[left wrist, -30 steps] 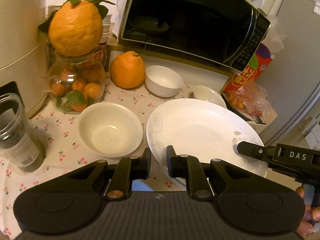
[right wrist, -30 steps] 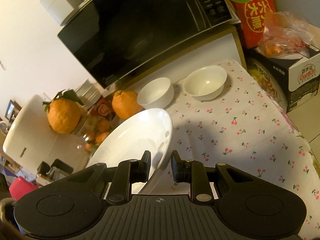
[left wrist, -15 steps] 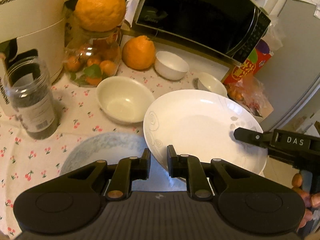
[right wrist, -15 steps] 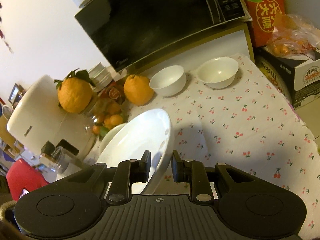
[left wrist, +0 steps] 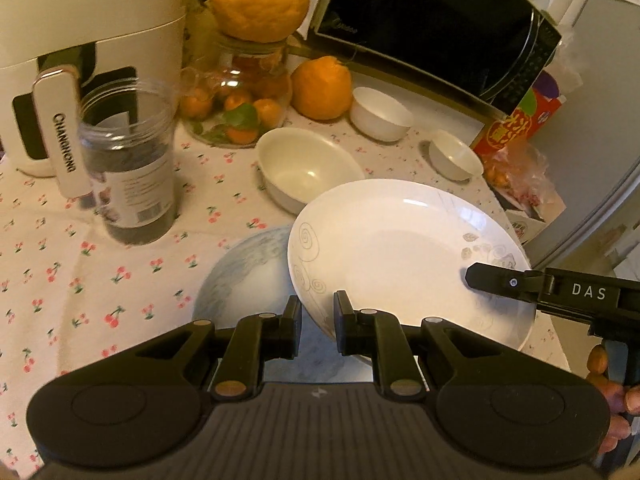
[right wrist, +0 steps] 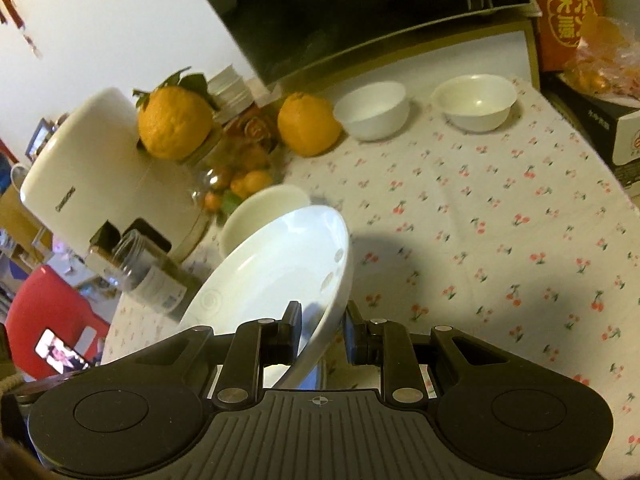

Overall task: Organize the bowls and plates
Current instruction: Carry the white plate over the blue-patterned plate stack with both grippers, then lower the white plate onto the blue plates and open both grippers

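With both the left gripper [left wrist: 316, 322] and right gripper [right wrist: 322, 334] clamped on the white plate [left wrist: 404, 248], carrying it tilted over the blue plate [left wrist: 244, 276] near left, leaving three bowls, the large bowl [left wrist: 308, 168] and two small ones beyond, unstacked.

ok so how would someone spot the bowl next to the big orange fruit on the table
Start at the black microwave at the back of the cherry-print tablecloth. Just below its front, a large orange citrus fruit sits on the cloth, and the small white bowl stands right beside it. It is deeper and narrower than the wide cream bowl nearer the camera.
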